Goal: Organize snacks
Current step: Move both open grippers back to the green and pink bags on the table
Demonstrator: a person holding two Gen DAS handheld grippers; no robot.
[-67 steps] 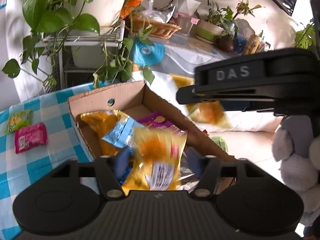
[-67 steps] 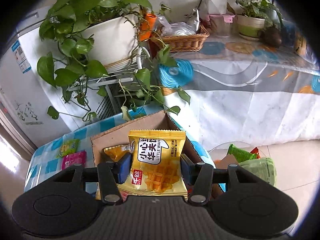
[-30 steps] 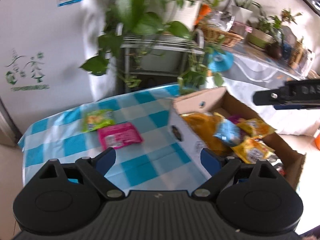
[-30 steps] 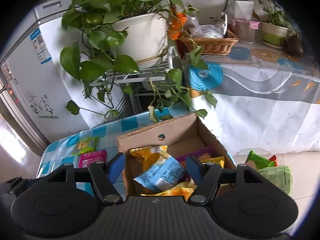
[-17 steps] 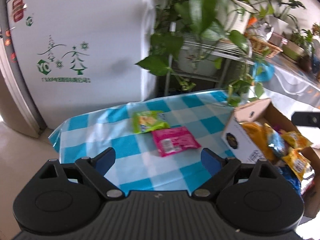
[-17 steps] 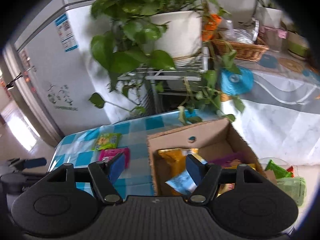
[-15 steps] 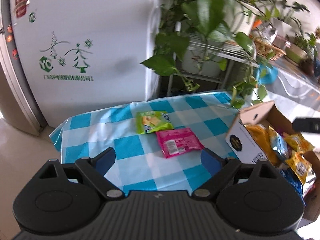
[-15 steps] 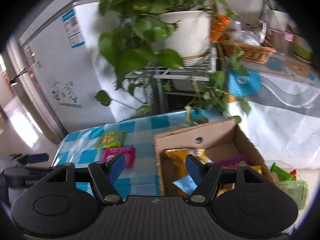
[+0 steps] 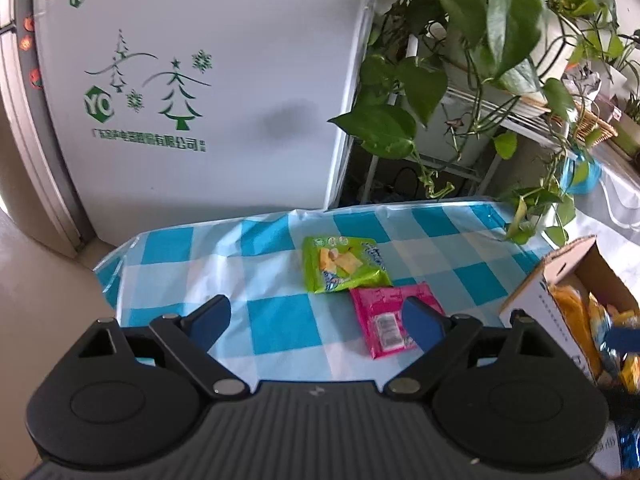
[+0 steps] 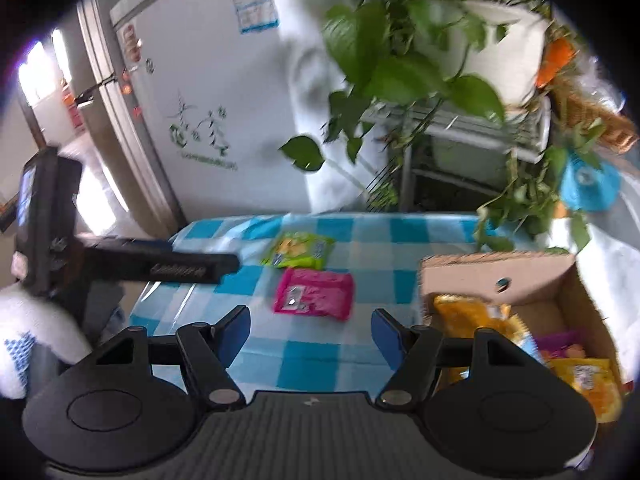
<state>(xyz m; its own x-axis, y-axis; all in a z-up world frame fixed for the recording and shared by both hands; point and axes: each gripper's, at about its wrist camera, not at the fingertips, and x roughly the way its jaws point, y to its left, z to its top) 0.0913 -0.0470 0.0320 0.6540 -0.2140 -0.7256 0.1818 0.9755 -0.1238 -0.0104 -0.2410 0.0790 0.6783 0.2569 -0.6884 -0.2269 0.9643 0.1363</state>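
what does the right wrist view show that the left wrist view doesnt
Only the right wrist view shows the left gripper from the side, a white-sleeved arm behind it, and the far inside wall of the box. Only the left wrist view shows the fridge's tree logo sharply. Both share the checked table, the green packet, the pink packet and the snack-filled box, with each view's own gripper open and empty.

Daylight fills both views. The left wrist picture is sharp; the right wrist picture is smeared by motion blur, with glare at its left edge, black corners, and fisheye bending throughout.
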